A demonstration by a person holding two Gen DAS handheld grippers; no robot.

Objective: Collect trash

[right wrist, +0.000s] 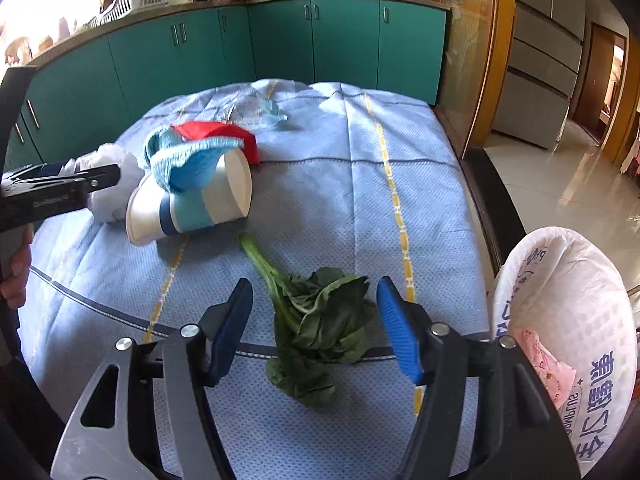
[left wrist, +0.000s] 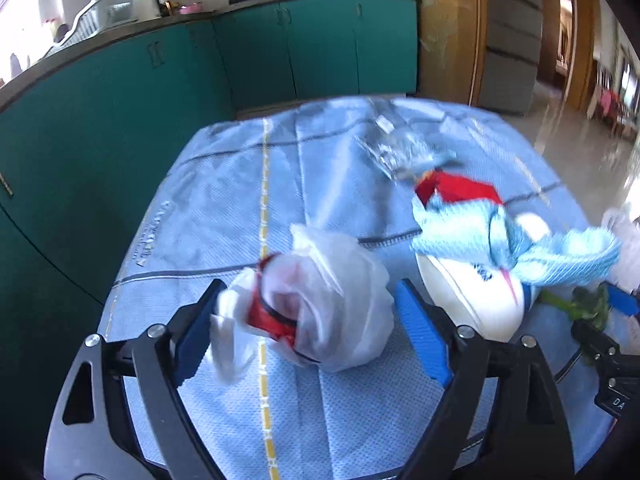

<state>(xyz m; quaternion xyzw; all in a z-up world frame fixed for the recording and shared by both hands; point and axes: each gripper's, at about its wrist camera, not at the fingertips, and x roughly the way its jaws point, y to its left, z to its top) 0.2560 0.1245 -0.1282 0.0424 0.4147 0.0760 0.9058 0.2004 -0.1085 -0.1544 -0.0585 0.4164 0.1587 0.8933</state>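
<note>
On the blue-clothed surface [right wrist: 320,184], the left gripper [left wrist: 308,316] is standing wide open around a crumpled white plastic bag [left wrist: 332,300], its pads just clear of it. Just beside it, the right gripper [right wrist: 316,332] is hovering half open over a leafy green vegetable [right wrist: 316,320], gripping nothing. Between them a tipped paper cup [right wrist: 200,204] is lying under a blue cloth [right wrist: 188,156].

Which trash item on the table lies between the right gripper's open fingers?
The leafy green vegetable; the paper cup and crumpled white bag lie farther left.
</note>
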